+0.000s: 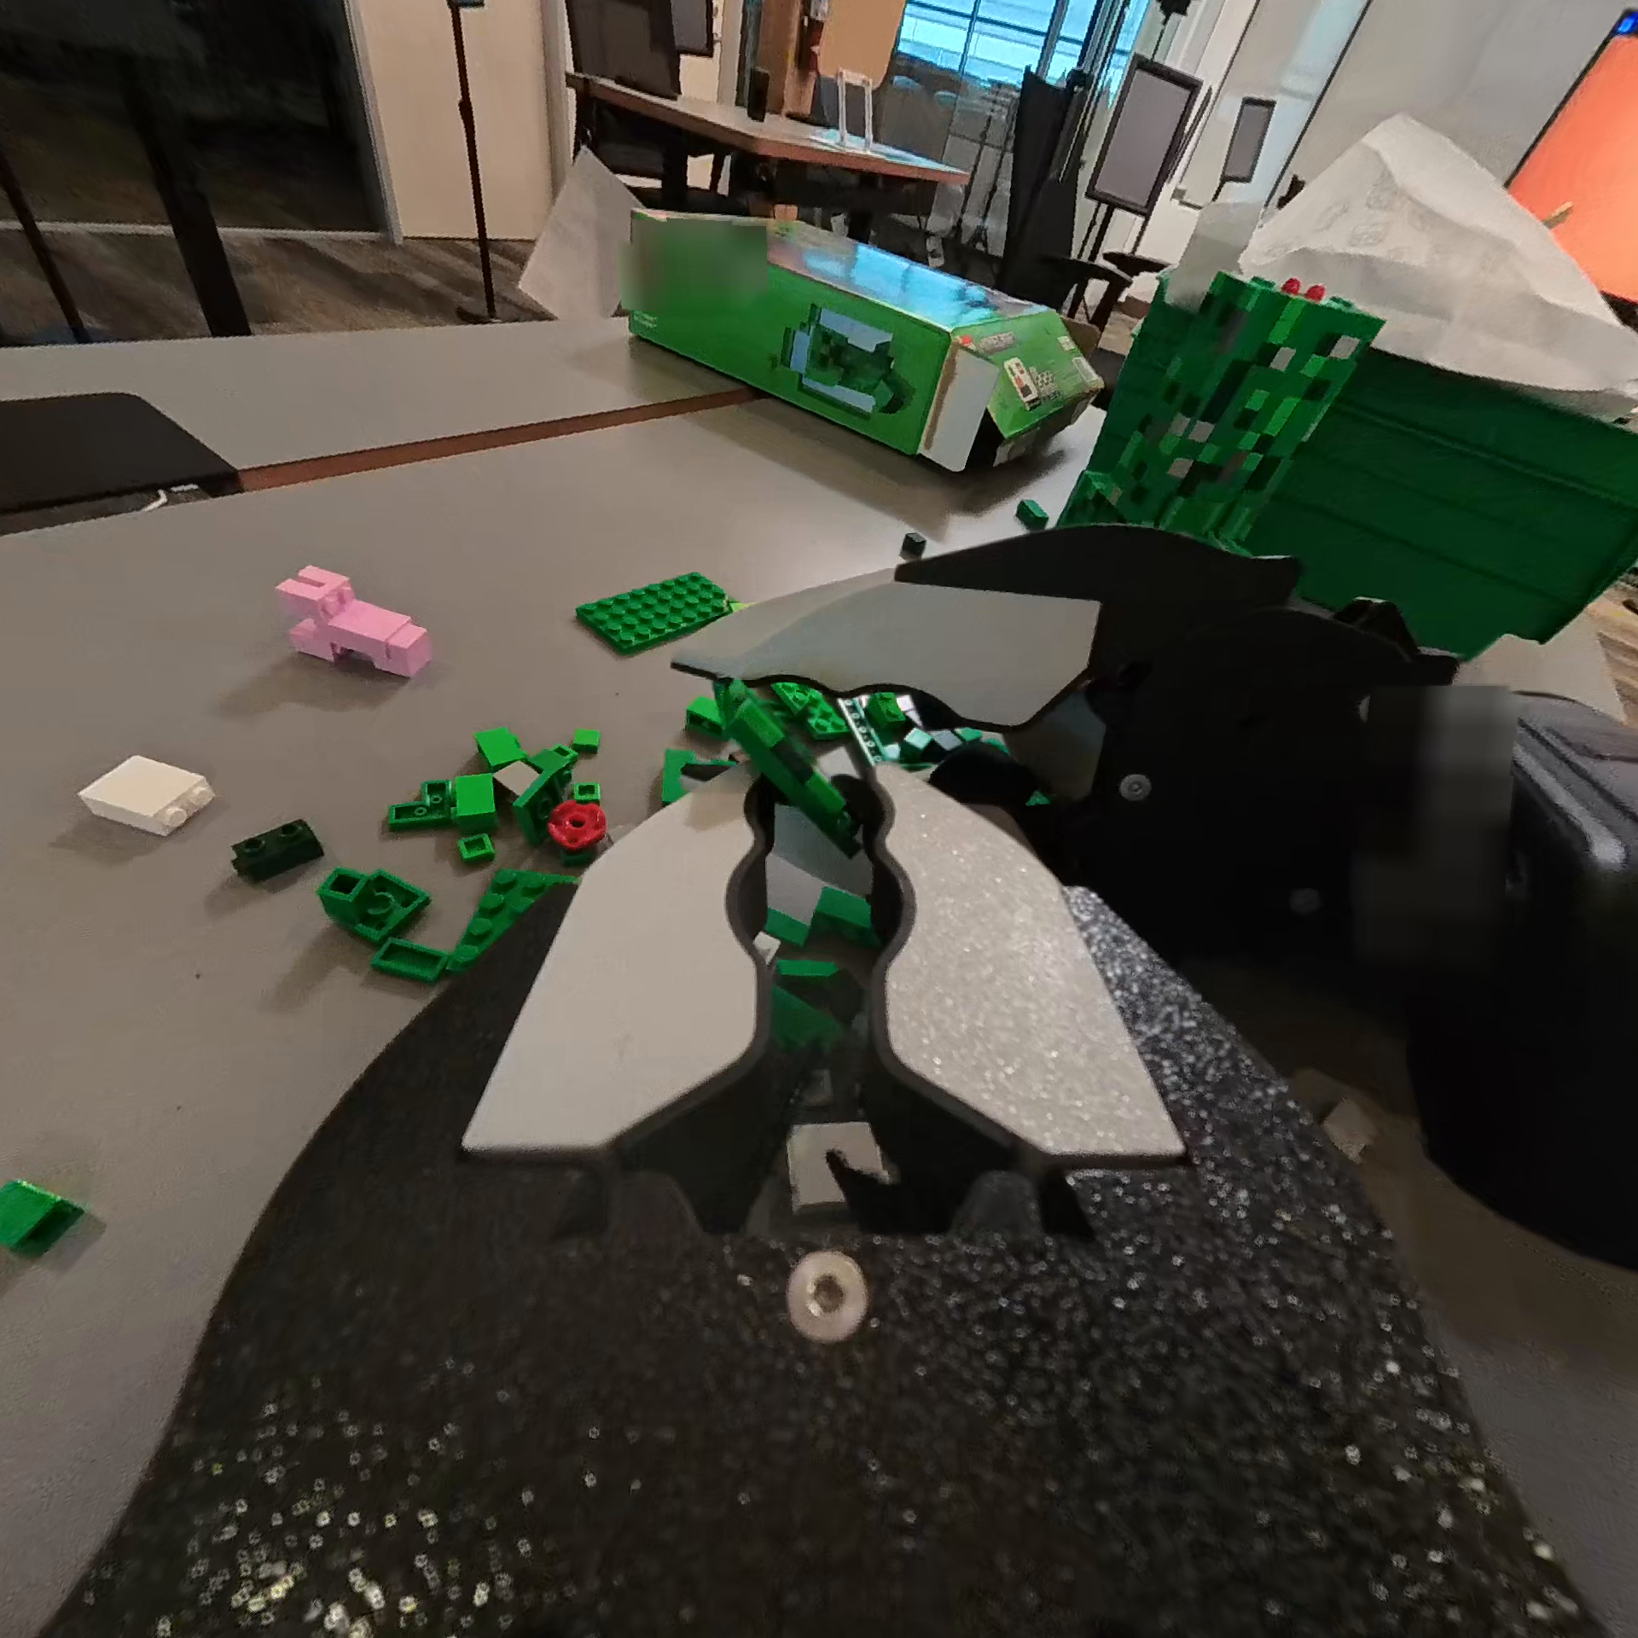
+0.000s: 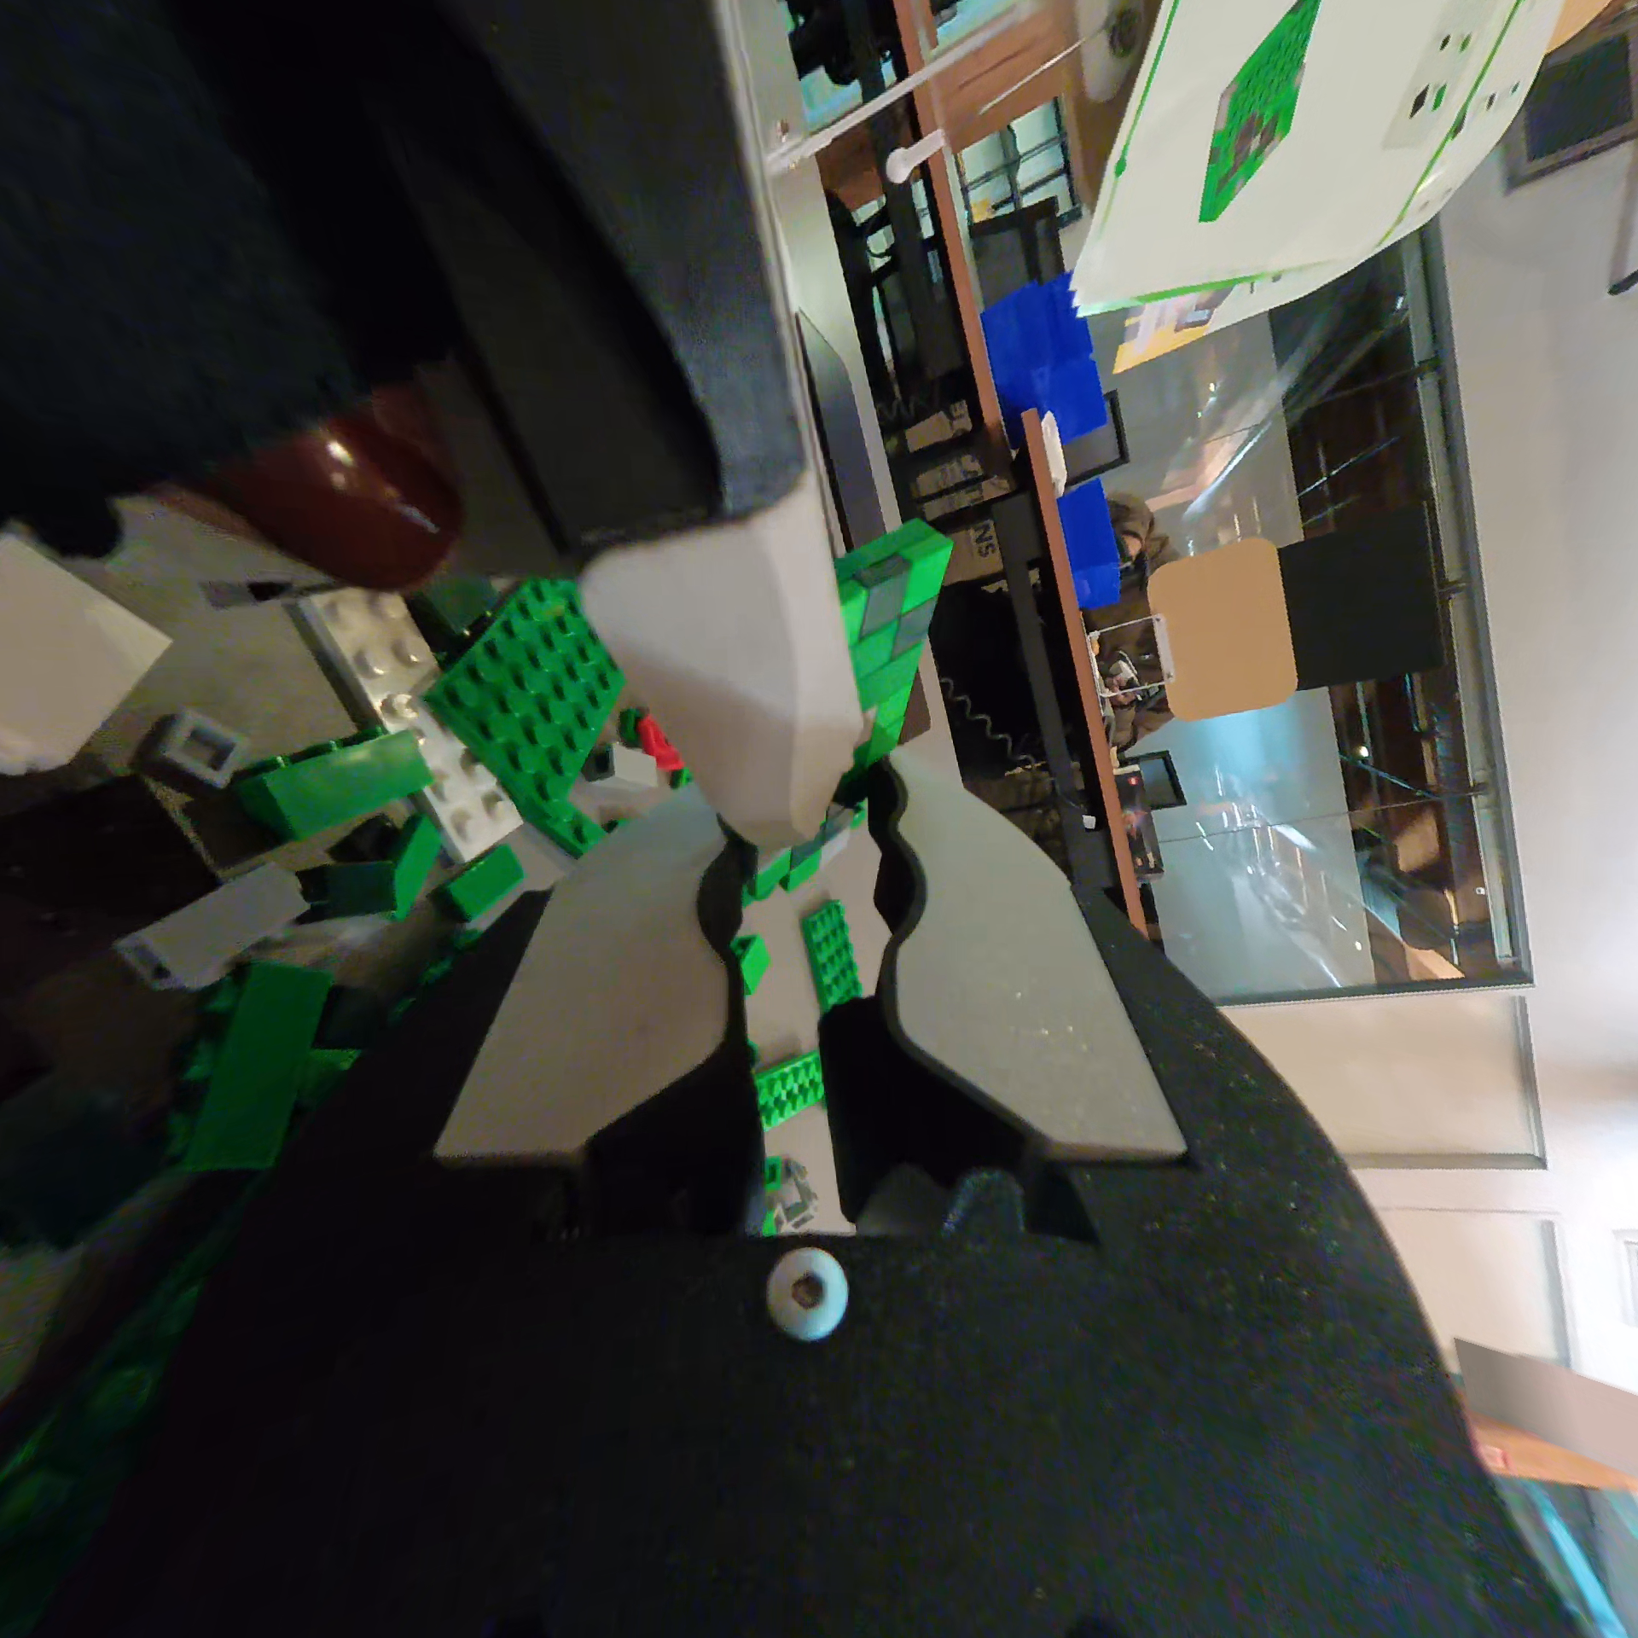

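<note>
My left gripper (image 1: 815, 784) is closed on a long green piece with a patchwork of dark and light tiles (image 1: 789, 771), held over a pile of loose green bricks (image 1: 479, 798) on the grey table (image 1: 177, 1019). The same piece shows in the right wrist view (image 2: 886, 638), behind one left finger (image 2: 736, 691). My right gripper (image 2: 807, 824) is slightly open, its tips on either side of the piece's near end without clearly touching it. Its fingers (image 1: 886, 629) reach in from the right, just above the left gripper's tips.
A pink pig model (image 1: 354, 625), a white brick (image 1: 146, 791), a red round piece (image 1: 576, 824) and a green plate (image 1: 656, 612) lie to the left. A green box (image 1: 851, 346), a tall green brick model (image 1: 1223, 399) and a green bin (image 1: 1436, 514) stand behind. Tip to tip, the grippers are about 5 cm apart.
</note>
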`<state>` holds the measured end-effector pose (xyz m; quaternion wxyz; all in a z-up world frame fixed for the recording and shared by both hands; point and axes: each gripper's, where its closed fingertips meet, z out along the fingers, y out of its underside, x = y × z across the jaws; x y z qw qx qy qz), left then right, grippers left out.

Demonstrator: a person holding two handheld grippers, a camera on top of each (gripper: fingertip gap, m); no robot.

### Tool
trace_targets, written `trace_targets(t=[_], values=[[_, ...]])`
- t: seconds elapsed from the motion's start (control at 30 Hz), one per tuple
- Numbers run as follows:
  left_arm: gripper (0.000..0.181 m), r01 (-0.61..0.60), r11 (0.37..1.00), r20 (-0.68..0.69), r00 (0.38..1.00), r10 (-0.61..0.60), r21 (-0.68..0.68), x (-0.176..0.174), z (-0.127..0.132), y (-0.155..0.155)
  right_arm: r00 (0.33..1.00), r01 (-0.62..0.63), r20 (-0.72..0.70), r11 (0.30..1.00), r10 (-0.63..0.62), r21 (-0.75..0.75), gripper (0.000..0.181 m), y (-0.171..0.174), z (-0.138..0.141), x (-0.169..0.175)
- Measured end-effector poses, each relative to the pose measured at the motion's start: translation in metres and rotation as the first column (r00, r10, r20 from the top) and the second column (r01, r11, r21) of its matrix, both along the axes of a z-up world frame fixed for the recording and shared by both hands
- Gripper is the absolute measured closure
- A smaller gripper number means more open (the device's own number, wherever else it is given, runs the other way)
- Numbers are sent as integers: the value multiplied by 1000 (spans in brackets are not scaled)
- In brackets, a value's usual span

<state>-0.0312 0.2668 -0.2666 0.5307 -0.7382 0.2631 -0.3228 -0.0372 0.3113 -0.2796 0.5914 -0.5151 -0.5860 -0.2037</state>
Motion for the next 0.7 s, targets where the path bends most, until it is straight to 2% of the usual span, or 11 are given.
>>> trace_targets(t=[0.3,0.37,0.43,0.53,0.7], values=[[161,42,999,-23,999,-42,23,-4,2,-5,998,-36,-45,999,36,-11,155,-5,1,-4],[153,18,999,-33,999,-16,51,-7,5,-3,998,-46,-45,999,46,-13,155,-7,0,-5],[144,-8,997,-8,1000,9,77,-11,10,-1,998,-53,-42,999,52,-11,155,-8,-1,-6],[142,4,998,47,999,-6,56,-15,13,-1,996,-66,-56,998,66,-7,155,-10,0,-8],[149,79,997,112,991,-79,5,-12,12,-6,995,-78,-63,997,78,6,156,-12,2,-9]])
